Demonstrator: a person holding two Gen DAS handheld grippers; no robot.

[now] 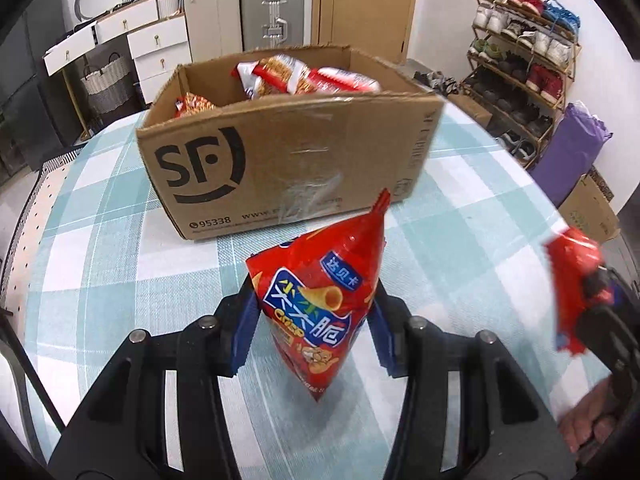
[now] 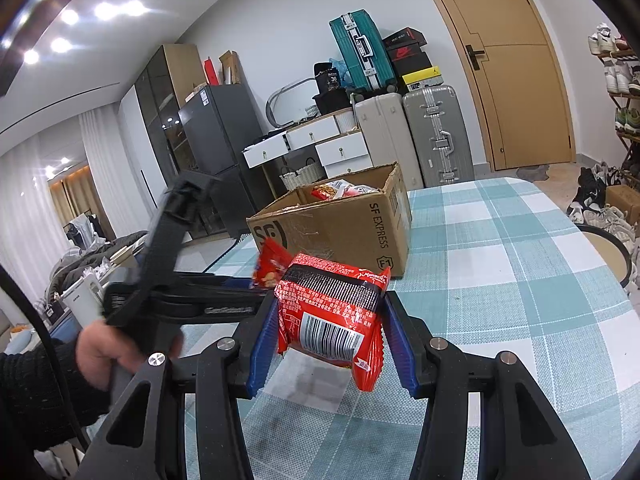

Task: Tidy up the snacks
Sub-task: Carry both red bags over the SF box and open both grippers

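Observation:
My left gripper (image 1: 314,312) is shut on a red crisp bag (image 1: 316,296) and holds it upright above the checked tablecloth, just in front of the open cardboard box (image 1: 288,160). The box holds several red snack packets (image 1: 304,76). My right gripper (image 2: 330,328) is shut on a red snack packet with a barcode (image 2: 332,316), held above the table short of the box (image 2: 340,232). The right gripper and its packet (image 1: 572,280) show at the right edge of the left wrist view. The left gripper with its bag (image 2: 272,264) shows in the right wrist view, left of the packet.
The table (image 1: 460,232) carries a blue and white checked cloth. Behind it stand suitcases (image 2: 436,132), white drawers (image 1: 160,44) and a door (image 2: 520,60). A shoe rack (image 1: 520,64) stands at the right, with a purple bag (image 1: 568,152) and a box beside it.

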